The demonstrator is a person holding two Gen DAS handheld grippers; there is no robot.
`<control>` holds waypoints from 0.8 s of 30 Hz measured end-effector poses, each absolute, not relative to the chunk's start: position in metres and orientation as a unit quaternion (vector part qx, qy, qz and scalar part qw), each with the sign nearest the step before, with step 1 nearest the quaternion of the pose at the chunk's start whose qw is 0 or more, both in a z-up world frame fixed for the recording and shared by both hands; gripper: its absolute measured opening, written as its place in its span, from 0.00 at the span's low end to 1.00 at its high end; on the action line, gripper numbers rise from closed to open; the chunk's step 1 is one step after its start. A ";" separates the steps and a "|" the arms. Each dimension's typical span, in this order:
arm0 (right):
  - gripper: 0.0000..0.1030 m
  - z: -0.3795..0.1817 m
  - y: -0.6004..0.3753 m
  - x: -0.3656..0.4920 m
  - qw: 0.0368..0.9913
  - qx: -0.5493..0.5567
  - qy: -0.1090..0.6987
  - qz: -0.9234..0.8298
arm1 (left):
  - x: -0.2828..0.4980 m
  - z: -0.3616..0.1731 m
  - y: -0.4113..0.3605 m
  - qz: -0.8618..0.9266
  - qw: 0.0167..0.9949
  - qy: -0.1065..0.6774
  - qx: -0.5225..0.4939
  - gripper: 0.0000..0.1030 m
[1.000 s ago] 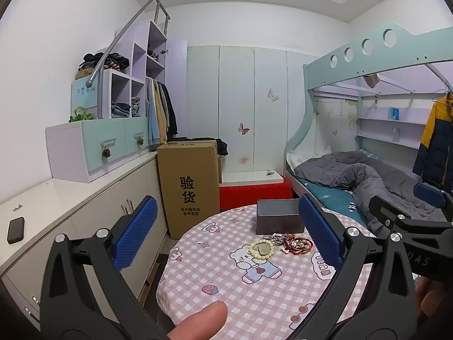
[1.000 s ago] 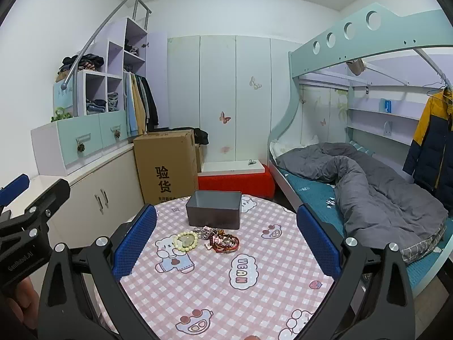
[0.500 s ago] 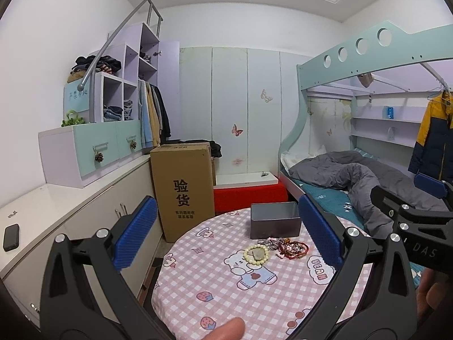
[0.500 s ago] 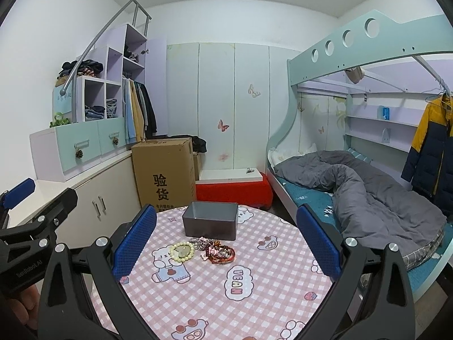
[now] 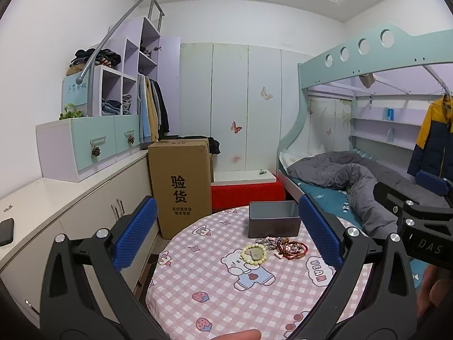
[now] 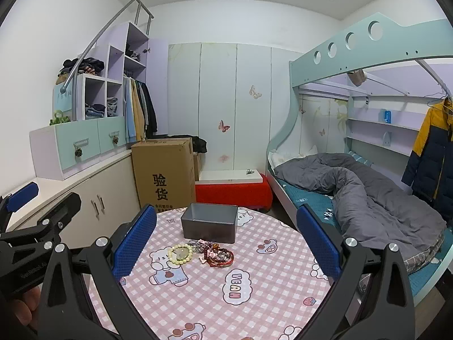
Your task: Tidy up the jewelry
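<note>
Left gripper [image 5: 228,233]: fingers wide, holding nothing, above tabletop [image 5: 215,289]. Between fingers, ahead: cream bead bracelet [image 5: 254,253], bracelet pile [image 5: 283,246], grey box [image 5: 274,222] behind. Right gripper [image 6: 226,233]: fingers wide, holding nothing.

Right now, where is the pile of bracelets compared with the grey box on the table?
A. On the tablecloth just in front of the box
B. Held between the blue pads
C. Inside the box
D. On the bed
A: the bracelets lie on the checked tablecloth right in front of the grey box, and both the left hand-held gripper and right hand-held gripper are open and hold nothing.
</note>
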State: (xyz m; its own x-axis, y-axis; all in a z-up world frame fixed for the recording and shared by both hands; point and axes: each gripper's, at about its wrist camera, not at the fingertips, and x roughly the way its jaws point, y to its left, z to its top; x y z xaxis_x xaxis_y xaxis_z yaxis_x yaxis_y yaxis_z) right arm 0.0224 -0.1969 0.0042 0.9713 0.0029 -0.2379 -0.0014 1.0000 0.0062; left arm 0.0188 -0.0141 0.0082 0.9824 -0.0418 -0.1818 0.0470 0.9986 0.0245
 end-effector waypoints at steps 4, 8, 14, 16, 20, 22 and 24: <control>0.92 -0.003 -0.196 0.033 0.991 -0.002 0.131 0.001 | 0.030 -0.001 -0.015 -0.025 0.994 0.104 0.013 0.95; 0.92 -0.013 -0.196 0.046 0.989 -0.008 0.146 0.003 | 0.045 -0.014 -0.017 -0.025 0.992 0.123 0.014 0.95; 0.92 -0.039 -0.199 0.079 0.982 -0.011 0.188 0.007 | 0.085 -0.044 -0.020 -0.024 0.984 0.178 0.016 0.95; 0.92 -0.051 -0.203 0.092 0.978 -0.008 0.210 0.005 | 0.102 -0.056 -0.023 -0.029 0.978 0.205 0.019 0.95; 0.93 -0.078 -0.217 0.119 0.965 -0.004 0.262 -0.002 | 0.143 -0.089 -0.032 -0.032 0.963 0.266 0.038 0.95; 0.93 -0.094 -0.225 0.133 0.957 0.000 0.289 -0.008 | 0.162 -0.102 -0.035 -0.035 0.956 0.289 0.043 0.95; 0.93 -0.107 -0.233 0.144 0.950 0.006 0.313 -0.012 | 0.184 -0.118 -0.041 -0.037 0.947 0.314 0.051 0.95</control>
